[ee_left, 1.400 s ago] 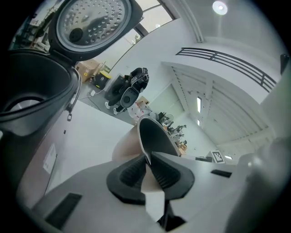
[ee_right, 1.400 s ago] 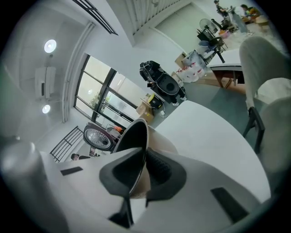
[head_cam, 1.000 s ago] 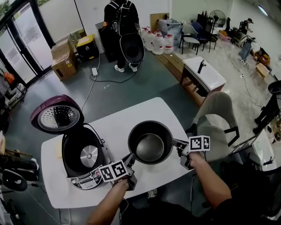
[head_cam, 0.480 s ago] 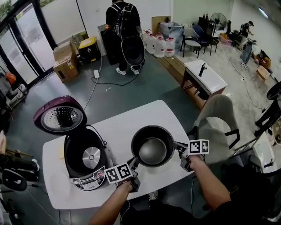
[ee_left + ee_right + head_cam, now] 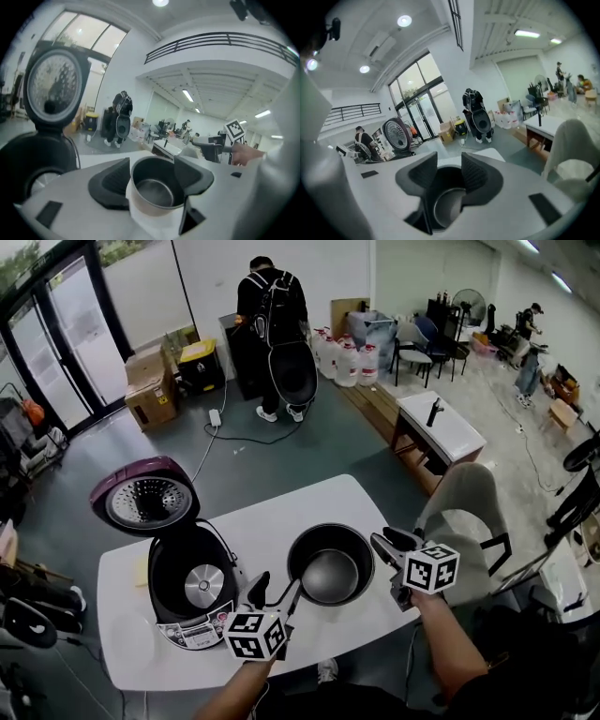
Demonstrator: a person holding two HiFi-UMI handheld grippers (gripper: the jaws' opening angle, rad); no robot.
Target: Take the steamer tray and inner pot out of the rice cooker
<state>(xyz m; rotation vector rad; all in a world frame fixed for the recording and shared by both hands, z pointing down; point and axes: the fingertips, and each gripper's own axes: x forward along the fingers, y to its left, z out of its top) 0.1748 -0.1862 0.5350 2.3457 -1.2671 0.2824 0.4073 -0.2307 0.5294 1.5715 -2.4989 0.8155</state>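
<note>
Dark metal, the inner pot (image 5: 330, 565) is set on the white surface (image 5: 281, 512), just right of the open rice cooker (image 5: 192, 582). The fingers of the left gripper (image 5: 274, 589) and right gripper (image 5: 389, 540) have just been opened and are released, with nothing pinched. If a finger is drawn away carelessly, the rim could be clipped and the pot shoved toward the near edge.

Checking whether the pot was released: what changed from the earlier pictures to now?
The left gripper and right gripper have just opened their jaws, let go of the rim of the inner pot and risen above it. The inner pot stayed on the table beside the open rice cooker.
</note>
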